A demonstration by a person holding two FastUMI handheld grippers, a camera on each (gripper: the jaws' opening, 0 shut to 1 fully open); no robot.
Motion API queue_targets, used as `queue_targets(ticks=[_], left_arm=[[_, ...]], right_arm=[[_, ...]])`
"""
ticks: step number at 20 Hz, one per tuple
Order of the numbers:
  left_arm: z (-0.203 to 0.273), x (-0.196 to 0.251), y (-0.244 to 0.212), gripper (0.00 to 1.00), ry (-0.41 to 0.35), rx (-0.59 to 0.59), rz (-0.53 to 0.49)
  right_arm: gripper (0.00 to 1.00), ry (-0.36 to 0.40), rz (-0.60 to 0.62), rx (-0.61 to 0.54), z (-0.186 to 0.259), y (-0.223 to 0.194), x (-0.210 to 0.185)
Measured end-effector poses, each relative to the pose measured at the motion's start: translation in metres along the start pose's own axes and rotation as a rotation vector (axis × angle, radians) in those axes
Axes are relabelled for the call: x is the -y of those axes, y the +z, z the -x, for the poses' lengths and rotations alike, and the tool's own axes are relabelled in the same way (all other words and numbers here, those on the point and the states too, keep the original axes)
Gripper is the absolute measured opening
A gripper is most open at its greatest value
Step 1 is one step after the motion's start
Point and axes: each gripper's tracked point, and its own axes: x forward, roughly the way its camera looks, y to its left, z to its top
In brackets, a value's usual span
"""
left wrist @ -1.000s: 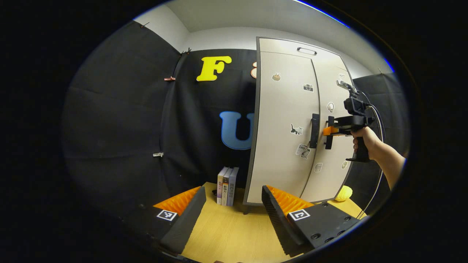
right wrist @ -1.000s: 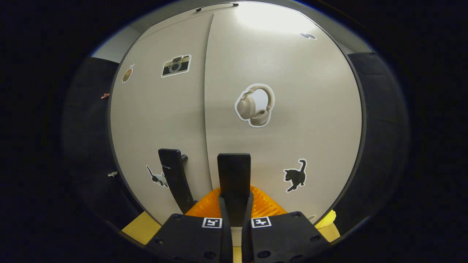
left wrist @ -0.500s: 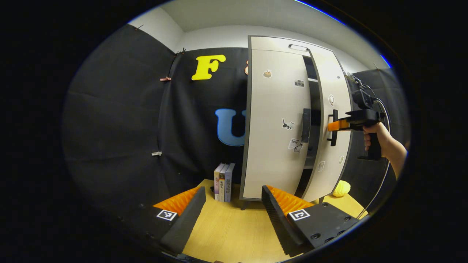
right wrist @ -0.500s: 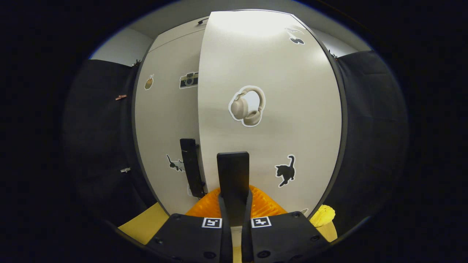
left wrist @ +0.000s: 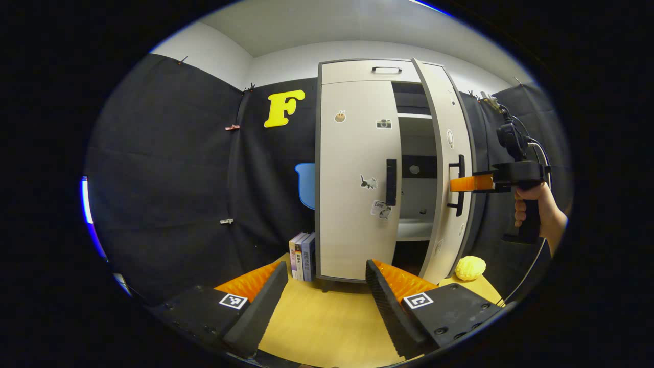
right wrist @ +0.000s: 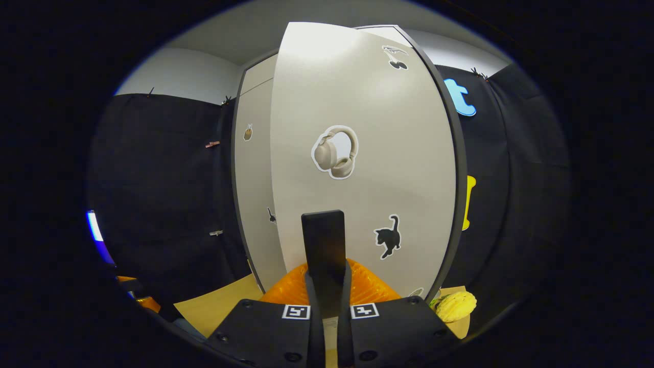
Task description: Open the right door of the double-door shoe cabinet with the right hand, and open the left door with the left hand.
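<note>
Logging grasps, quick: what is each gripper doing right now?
Left gripper: open, holding nothing.
Right gripper: shut on the right door's handle.

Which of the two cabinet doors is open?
The right door, swung outward with the right gripper clamped on its handle; the left door sits flush.

Black claw (left wrist: 323, 306) housings, square markers, screws.
</note>
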Motion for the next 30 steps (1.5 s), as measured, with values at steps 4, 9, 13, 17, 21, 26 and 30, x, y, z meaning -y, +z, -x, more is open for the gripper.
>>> queue_targets(ticks=[4,9,13,17,21,26,30], left_arm=[[0.021,0.033,-0.002,0.95,0.029,0.002,-0.020],[0.030,0.066,-0.007,0.95,0.007,-0.007,0.002],[0.022,0.070,-0.003,0.95,-0.004,-0.002,0.002],[0.008,0.068,-0.004,0.95,-0.022,-0.010,0.002],[-0.013,0.069,-0.005,0.95,-0.065,-0.032,0.013],[-0.047,0.061,0.010,0.95,-0.121,-0.026,-0.012],[-0.090,0.061,0.020,0.95,-0.179,-0.022,-0.017]], right_arm=[[0.13,0.026,0.006,0.019,0.021,0.004,0.016],[0.13,0.014,0.020,0.027,0.038,0.007,0.037],[0.13,-0.044,0.064,0.057,0.050,0.008,0.058],[0.12,-0.142,0.061,0.059,0.056,0.012,0.088],[0.11,-0.210,0.033,0.064,0.051,0.011,0.115],[0.08,-0.275,0.012,0.043,0.054,0.009,0.117],[0.10,-0.332,0.033,0.057,0.077,0.008,0.116]])
